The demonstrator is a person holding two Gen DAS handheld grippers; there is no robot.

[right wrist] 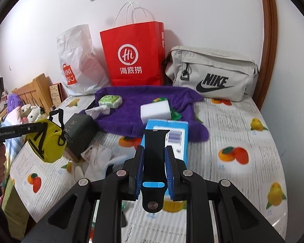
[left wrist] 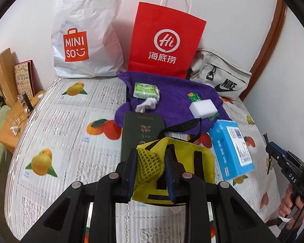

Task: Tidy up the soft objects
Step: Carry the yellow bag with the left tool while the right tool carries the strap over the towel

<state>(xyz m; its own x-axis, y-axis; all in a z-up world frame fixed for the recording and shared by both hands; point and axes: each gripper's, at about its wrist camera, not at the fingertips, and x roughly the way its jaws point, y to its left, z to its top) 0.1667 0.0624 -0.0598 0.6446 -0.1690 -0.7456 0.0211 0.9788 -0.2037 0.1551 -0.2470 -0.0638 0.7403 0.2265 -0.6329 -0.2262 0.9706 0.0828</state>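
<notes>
My left gripper (left wrist: 149,162) is shut on a yellow pouch (left wrist: 184,162) with black straps and holds it above the bed; the pouch also shows in the right wrist view (right wrist: 50,141). My right gripper (right wrist: 154,162) is shut on a black watch strap (right wrist: 155,151) with a blue slot, held above the bed. A purple towel (left wrist: 172,103) lies on the bed with a green tissue pack (left wrist: 145,90), a crumpled white tissue (left wrist: 146,105) and a white sponge block (left wrist: 202,107) on it.
A white Miniso bag (left wrist: 85,34), a red paper bag (left wrist: 164,40) and a grey Nike bag (left wrist: 220,77) stand against the wall. A dark green booklet (left wrist: 140,131) and a blue box (left wrist: 230,149) lie on the fruit-print bedcover (left wrist: 70,121). White gloves (right wrist: 99,162) lie on the bed.
</notes>
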